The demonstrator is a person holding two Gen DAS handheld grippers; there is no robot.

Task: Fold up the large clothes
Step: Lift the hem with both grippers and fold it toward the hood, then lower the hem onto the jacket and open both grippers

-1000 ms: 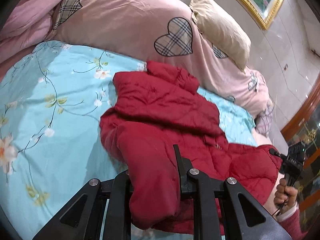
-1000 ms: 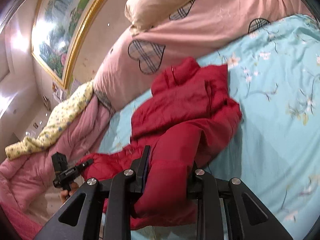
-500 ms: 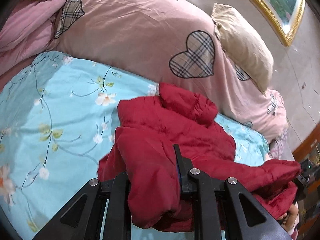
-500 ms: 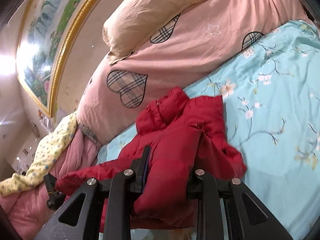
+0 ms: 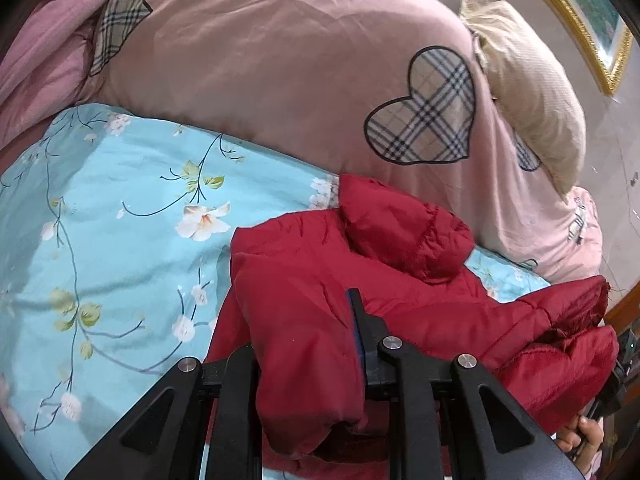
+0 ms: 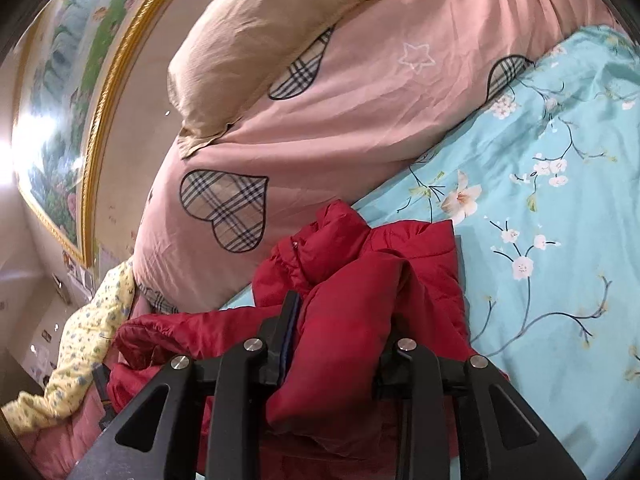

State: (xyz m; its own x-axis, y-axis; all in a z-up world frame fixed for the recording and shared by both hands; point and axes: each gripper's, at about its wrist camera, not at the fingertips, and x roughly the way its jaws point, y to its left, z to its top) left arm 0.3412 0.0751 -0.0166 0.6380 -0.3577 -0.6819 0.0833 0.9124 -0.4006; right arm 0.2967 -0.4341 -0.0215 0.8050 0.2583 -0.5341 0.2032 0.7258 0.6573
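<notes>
Gripping: both grippers hold folds of the red puffer jacket [image 5: 320, 280], which lies on the bed's blue floral sheet [image 5: 100, 208], its collar just beside the pink quilt [image 5: 260, 60].
Left gripper [image 5: 312, 344]: fingers clamped on a bunched red fold, just beginning to ease apart; it points downward over the bed.
Right gripper [image 6: 340, 344]: fingers likewise pinch a thick fold and are loosening, with cloth still pressed between them.
Writing: faint dark lettering on the quilt's far corner, too small to read; plaid hearts [image 5: 424, 112] and a white star outline [image 6: 418, 56] decorate it.
Person: a hand [image 5: 586, 438] shows at the left view's lower right edge.
Change: the jacket's lower half has been carried toward the collar; quilt and beige pillow [image 6: 256, 40] loom closer than a second ago.
Wall: a gilt-framed landscape painting [image 6: 60, 120].
</notes>
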